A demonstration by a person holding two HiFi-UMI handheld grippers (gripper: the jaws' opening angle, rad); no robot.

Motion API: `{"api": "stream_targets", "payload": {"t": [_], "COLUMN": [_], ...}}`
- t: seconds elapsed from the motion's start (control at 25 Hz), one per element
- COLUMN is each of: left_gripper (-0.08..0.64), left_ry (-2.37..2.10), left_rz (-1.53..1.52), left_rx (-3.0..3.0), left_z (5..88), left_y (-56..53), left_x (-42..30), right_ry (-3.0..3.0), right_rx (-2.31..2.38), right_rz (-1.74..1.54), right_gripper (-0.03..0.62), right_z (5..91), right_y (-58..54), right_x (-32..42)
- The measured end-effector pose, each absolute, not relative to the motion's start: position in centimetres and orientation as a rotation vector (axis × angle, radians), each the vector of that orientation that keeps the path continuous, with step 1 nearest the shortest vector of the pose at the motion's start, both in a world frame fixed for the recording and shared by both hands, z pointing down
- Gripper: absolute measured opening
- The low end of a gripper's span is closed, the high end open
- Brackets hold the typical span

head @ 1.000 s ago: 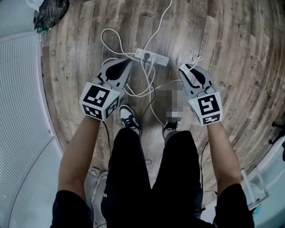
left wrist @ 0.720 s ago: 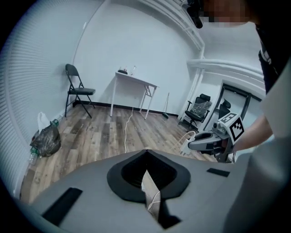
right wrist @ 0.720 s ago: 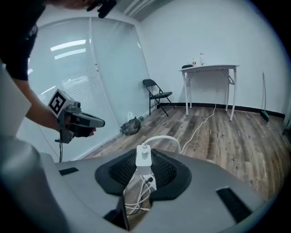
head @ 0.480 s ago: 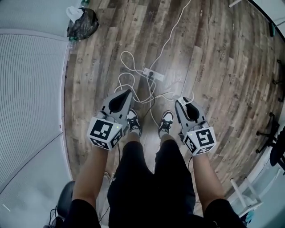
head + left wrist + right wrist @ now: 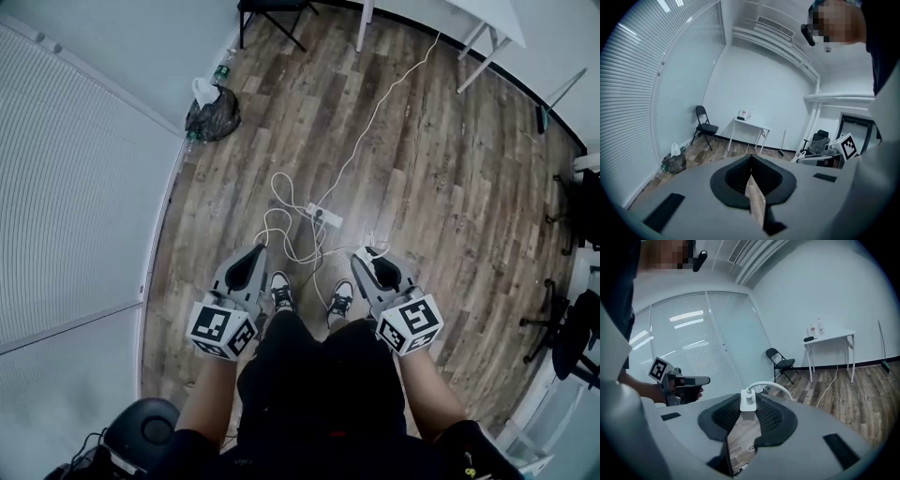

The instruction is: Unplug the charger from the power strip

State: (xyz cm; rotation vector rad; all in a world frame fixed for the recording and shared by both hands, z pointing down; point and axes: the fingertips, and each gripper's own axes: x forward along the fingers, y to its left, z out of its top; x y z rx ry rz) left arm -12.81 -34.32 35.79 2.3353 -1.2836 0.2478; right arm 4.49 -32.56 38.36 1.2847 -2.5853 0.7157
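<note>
Bright, even, cool-white room light; ceiling lamps streak across the white slatted window blinds (image 5: 633,70) and leave a pale sheen on the brown wood-plank floor (image 5: 441,187), with shadows faint and short. Heavy fisheye bend in all three views: wall and ceiling lines curve, and both gripper views go black at the corners. No motion blur, distance is crisp, the small white charger block (image 5: 748,401) reads sharp, the nearest foreground goes soft, and a mosaic patch sits at the top of each gripper view.

Power strip (image 5: 323,217) on floor (image 5: 450,187) before shoes (image 5: 281,289)
</note>
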Motion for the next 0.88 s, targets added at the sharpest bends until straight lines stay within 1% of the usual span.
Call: {"api": "stream_targets", "payload": {"t": [0.24,0.52,0.64,0.88], "left_gripper": [0.023,0.023,0.023,0.023], "left_ry": [-1.373,-1.338,-1.321,-1.278], "left_rz": [0.162,0.105,0.08,0.045], "left_rx": [2.416,2.579,2.642,2.716], "left_z": [26.3,19.4,17.3,15.0], "left_y": [-29.7,-28.4,-27.8,-25.4], "left_x": [-12.1,-12.2,-14.0,-20.1], "right_ry": [-2.694,-2.705,-2.691,-2.672], "right_rx": [1.258,1.402,1.46,1.567], "right_rz": [0.603,0.454,0.394,0.289], "right_gripper": [0.107,0.107,0.107,0.107], "right_z": [29.7,23.8,22.0,19.3], "right_y": [-28.5,-26.4,-25.4,-22.9], "right_x": [5.9,6.0,4.5,-0.7]}}
